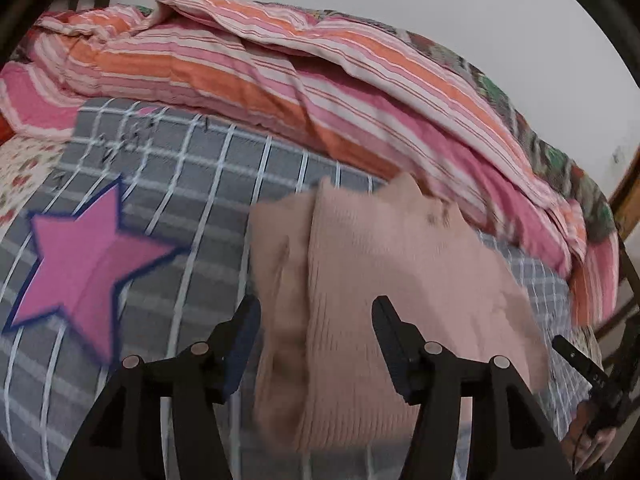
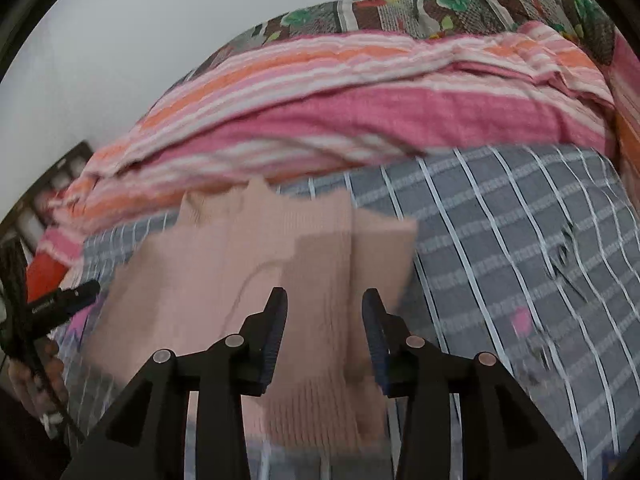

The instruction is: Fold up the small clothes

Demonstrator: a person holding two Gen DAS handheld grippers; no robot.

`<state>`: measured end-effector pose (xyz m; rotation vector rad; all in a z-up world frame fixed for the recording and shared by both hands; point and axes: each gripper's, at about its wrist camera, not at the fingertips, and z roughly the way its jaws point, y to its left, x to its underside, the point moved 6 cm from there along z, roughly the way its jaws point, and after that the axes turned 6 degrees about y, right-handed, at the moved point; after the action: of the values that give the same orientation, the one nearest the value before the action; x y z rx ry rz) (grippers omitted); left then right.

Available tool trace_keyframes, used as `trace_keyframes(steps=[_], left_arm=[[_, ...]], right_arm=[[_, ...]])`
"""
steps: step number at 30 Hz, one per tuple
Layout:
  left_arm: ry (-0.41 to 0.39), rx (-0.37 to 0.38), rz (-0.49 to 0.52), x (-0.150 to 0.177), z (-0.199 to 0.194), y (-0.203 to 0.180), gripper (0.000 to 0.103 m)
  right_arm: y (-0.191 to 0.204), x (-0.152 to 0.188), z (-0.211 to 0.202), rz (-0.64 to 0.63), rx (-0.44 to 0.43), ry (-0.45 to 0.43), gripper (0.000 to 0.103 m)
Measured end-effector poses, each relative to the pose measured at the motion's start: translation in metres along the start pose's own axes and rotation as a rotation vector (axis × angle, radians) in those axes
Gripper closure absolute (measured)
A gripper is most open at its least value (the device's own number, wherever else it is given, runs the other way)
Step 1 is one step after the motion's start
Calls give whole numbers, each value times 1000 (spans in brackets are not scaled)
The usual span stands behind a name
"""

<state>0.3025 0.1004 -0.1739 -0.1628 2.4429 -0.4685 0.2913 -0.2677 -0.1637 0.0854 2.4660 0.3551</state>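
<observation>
Pink sweater flat on the bed's grey checked sheet, just in front of the striped quilt. Already folded at least once: one layer doubled over another, a long fold line down its length, neck end toward the quilt. Probably one more fold or a tidy-up left; blur hides the finer edges.

Left gripper above the near end of the sweater, fingers apart at a middling width, nothing pinched. Right gripper likewise over the sweater, fingers a little narrower, cloth beneath the gap but not clamped.

Pink star printed on the sheet, left of the sweater. Quilt heaped close behind the sweater, a patterned blanket beyond it: little spare room on that side. Sheet beside the sweater otherwise free; nothing blocking either gripper.
</observation>
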Motion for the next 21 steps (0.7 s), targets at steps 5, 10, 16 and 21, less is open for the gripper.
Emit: trace_keyframes(steps=[5, 10, 16, 21], left_arm=[[28, 88, -52, 54, -23, 10, 45], [74, 196, -142, 83, -5, 8, 45], [58, 262, -249, 64, 19, 8, 45], [44, 208, -303, 51, 30, 11, 68]], right_arm=[[-7, 47, -15, 25, -75, 68, 55], [-13, 73, 1, 124, -132, 129, 52], [-11, 56, 13, 259, -211, 97, 49], [-19, 40, 34, 378, -228, 79, 52]])
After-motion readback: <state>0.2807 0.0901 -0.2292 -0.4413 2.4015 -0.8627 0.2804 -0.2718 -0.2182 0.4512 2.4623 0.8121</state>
